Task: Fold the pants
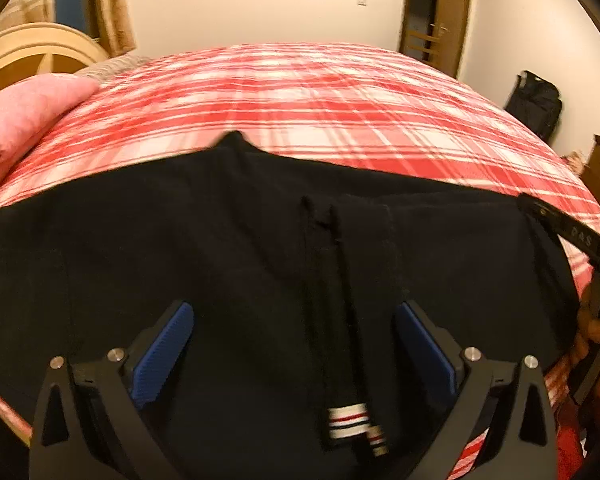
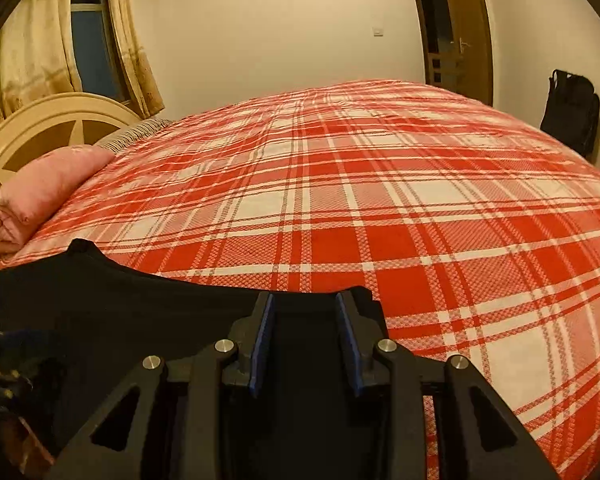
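My left hand-held gripper hangs wide open over the black pants, spread at the bed's near edge. My right hand-held gripper is partly open, with dark cloth between the fingers; can't tell whether it's pinched. The left view is blurry and the pants' lower part is cut off.

Black pants on red-white plaid bedspread

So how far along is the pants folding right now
Early to midway, by the look of it. Done: the black pants lie spread on the plaid bed cover, apparently already doubled over. In hand: nothing gripped; the left claw is wide open above the fabric, and the right claw is open at the cloth's edge. Left: the remaining folds into a compact bundle.
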